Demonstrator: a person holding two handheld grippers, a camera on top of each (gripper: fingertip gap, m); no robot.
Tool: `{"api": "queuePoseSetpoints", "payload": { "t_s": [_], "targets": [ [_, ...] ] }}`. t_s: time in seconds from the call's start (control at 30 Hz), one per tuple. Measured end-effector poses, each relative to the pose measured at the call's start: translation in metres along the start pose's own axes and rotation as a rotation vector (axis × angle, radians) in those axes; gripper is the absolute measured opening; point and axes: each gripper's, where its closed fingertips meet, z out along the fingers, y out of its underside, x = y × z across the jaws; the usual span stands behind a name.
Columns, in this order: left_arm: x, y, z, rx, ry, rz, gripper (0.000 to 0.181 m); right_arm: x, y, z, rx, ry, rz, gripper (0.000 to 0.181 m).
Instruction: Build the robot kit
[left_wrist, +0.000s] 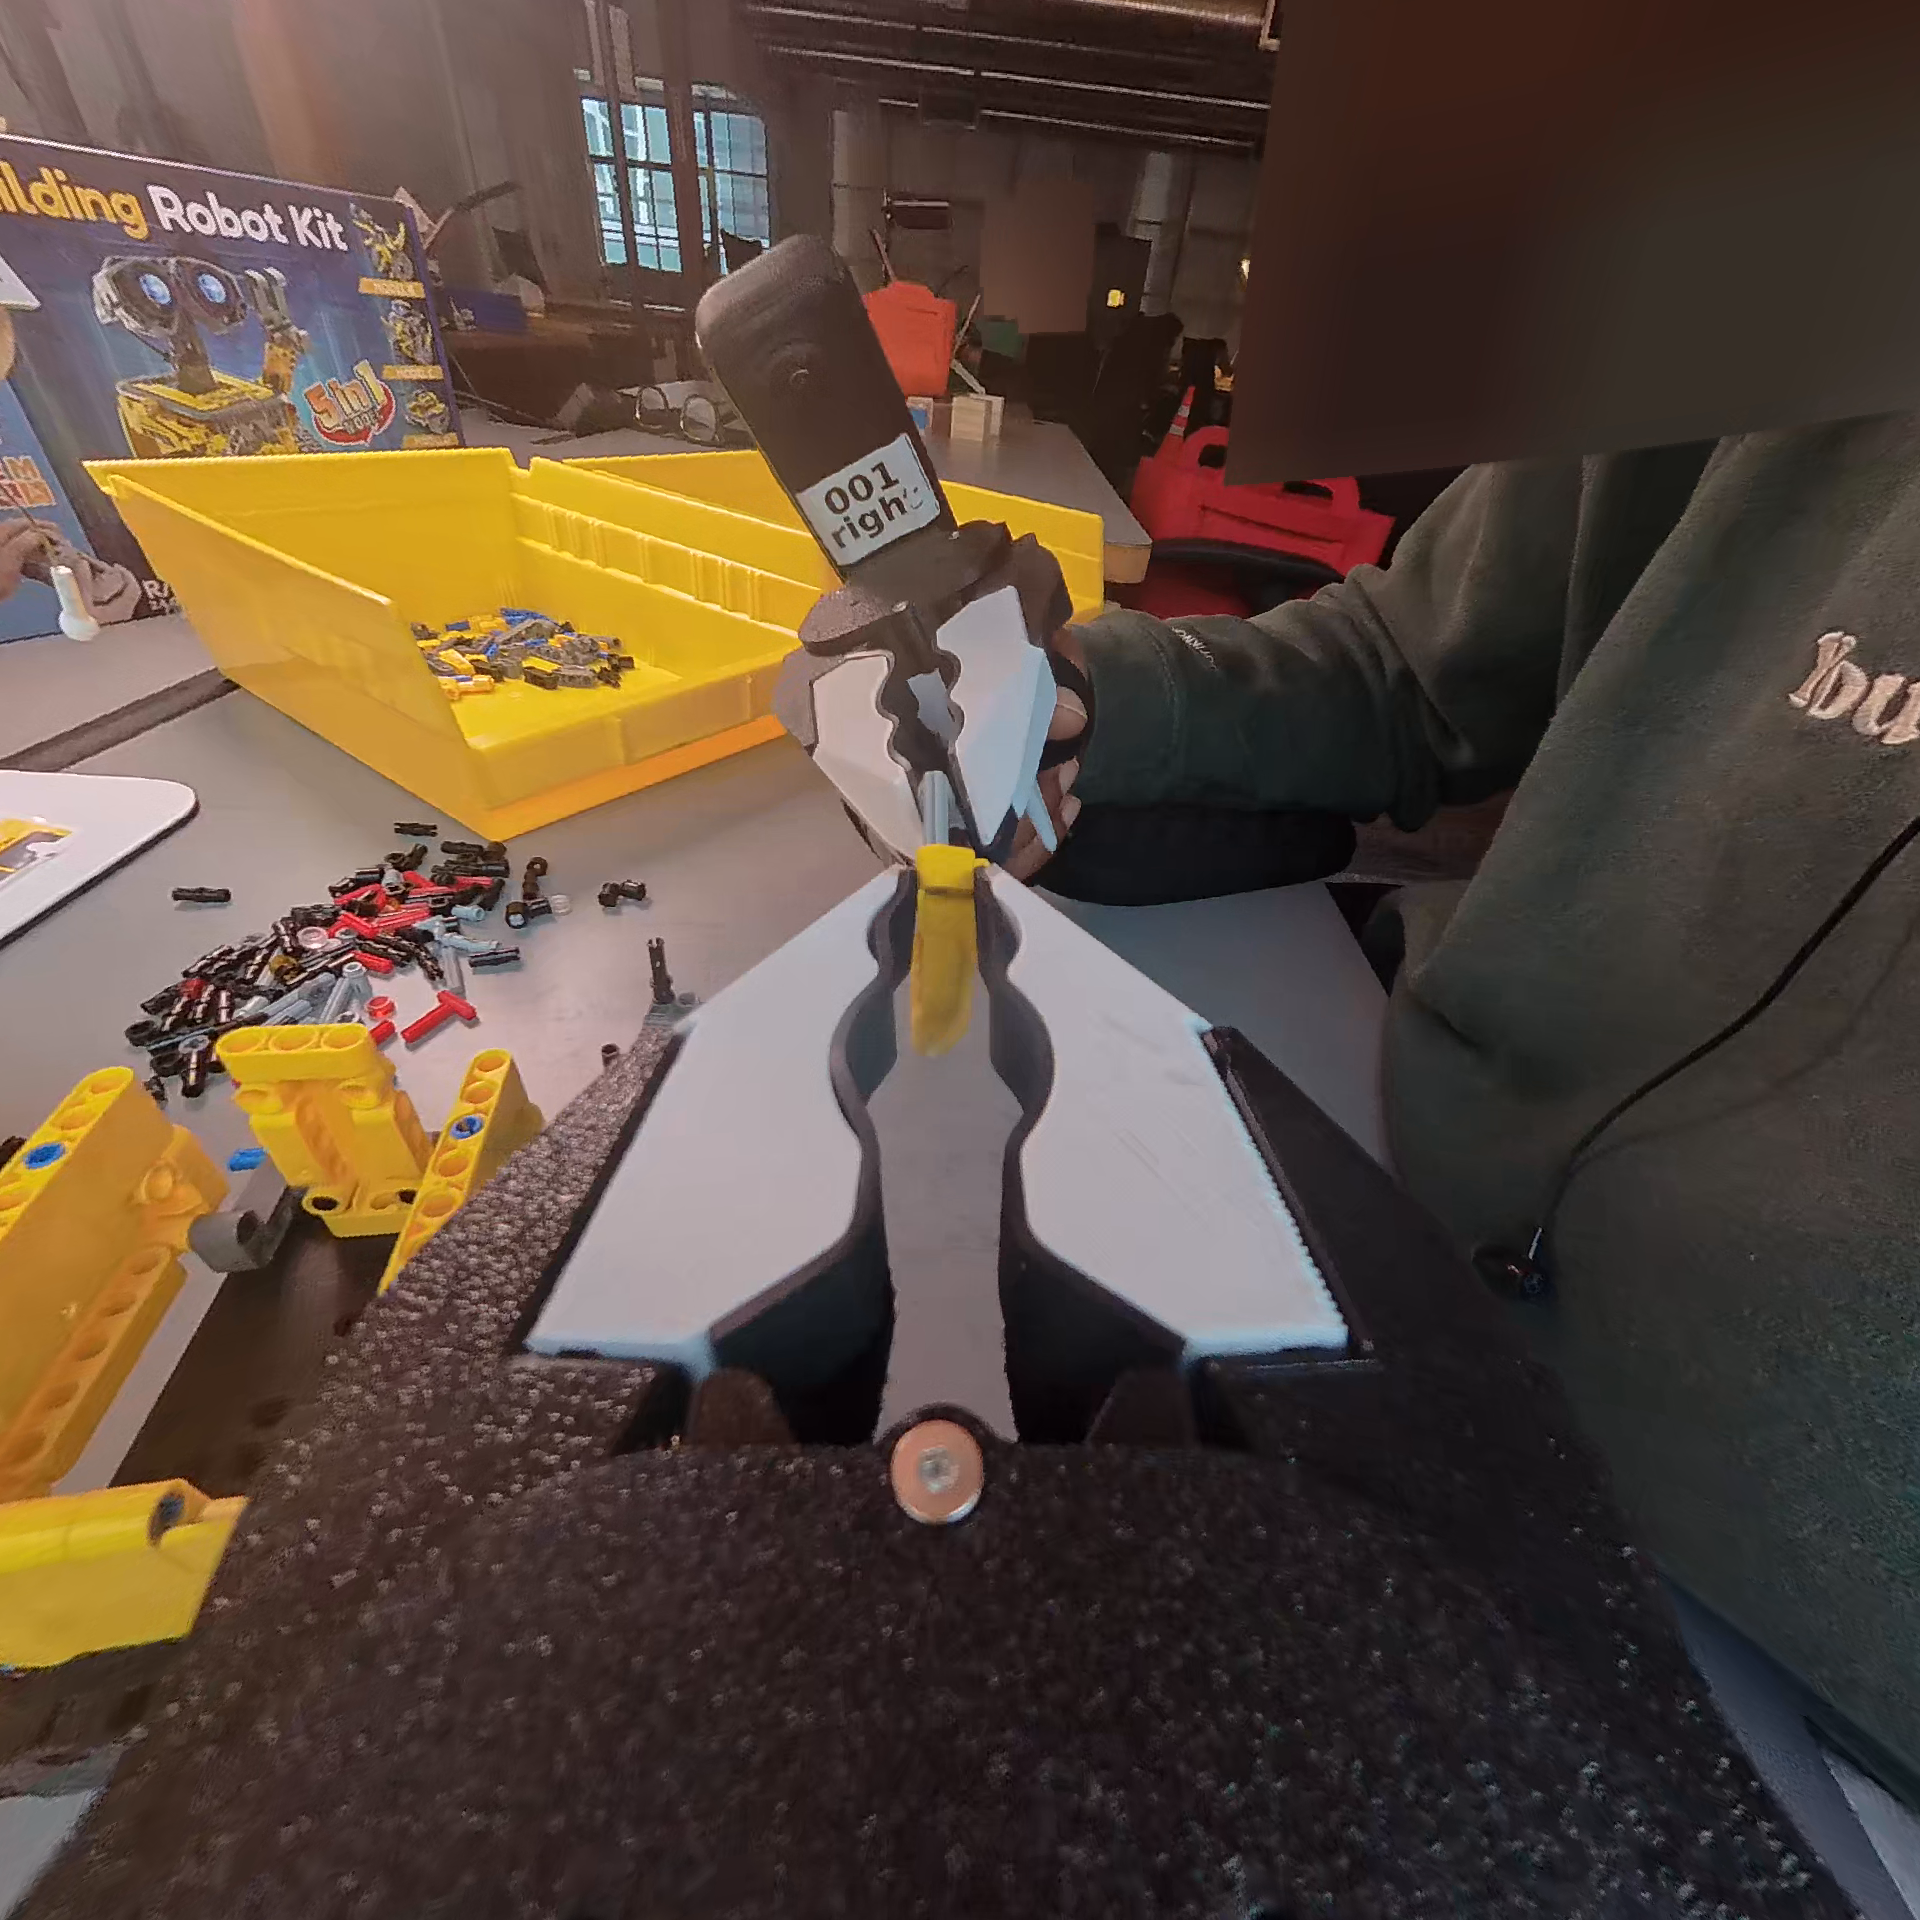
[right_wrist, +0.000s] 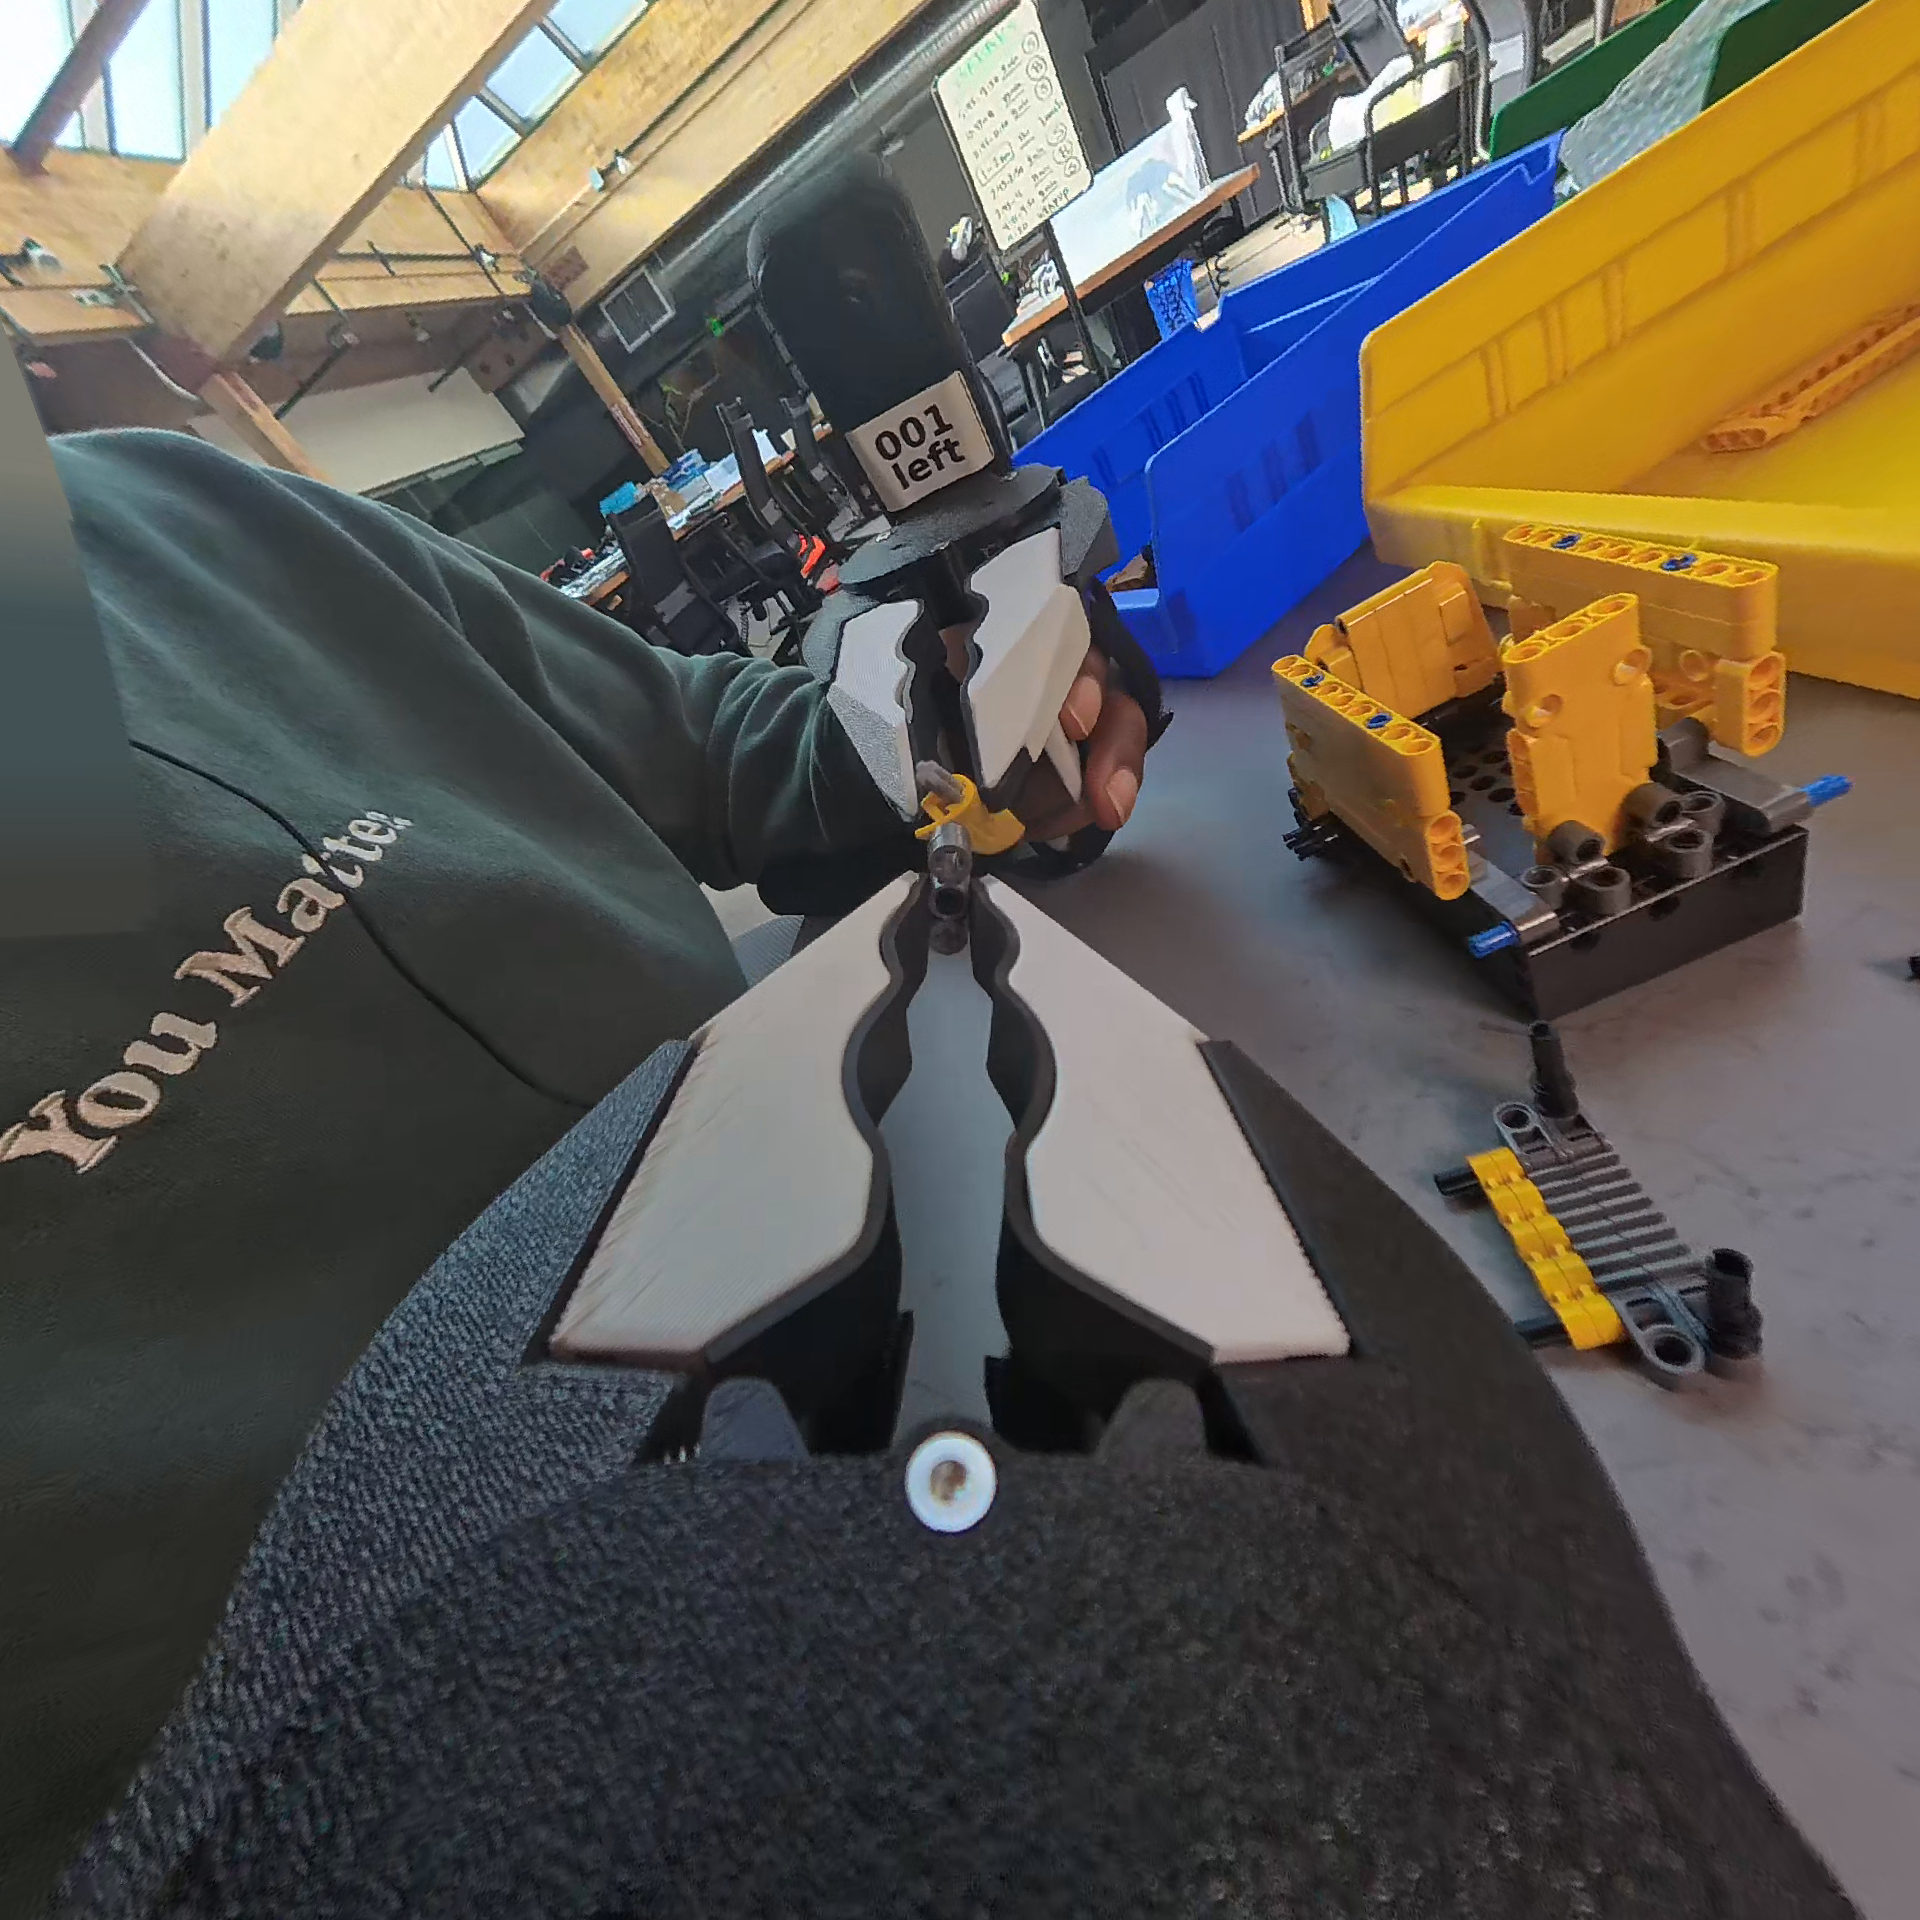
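Note:
My left gripper (left_wrist: 940, 883) is shut on a small yellow connector piece (left_wrist: 940, 966), held upright between its white fingers above the grey table. My right gripper (right_wrist: 948, 883) is shut on a short dark grey pin piece (right_wrist: 948, 899). The two grippers meet tip to tip. In the left wrist view the right gripper (left_wrist: 938, 831) points down with a light grey pin (left_wrist: 935, 795) touching the top of the yellow piece. In the right wrist view the left gripper (right_wrist: 940, 795) holds the yellow piece (right_wrist: 977, 823) right at the grey pin's end.
A yellow bin (left_wrist: 312, 582) holds small parts. Loose black, red and grey pins (left_wrist: 332, 956) and yellow beam assemblies (left_wrist: 343, 1122) lie at the left. A yellow-and-black partial model (right_wrist: 1538, 748), a grey and yellow track strip (right_wrist: 1590, 1247) and a blue bin (right_wrist: 1247, 499) are to the right. The person's green sleeves are close. Only a small space, under 4 cm, lies between the two pairs of fingers.

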Motion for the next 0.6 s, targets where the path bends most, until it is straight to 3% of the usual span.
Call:
{"api": "queuePoseSetpoints", "payload": {
  "t_s": [0.6],
  "targets": [
    [-0.007,0.023,0.003,-0.137,-0.015,-0.051,0.009,0.008,0.003,-0.008,-0.052,0.063,-0.049,0.006]
  ]
}}
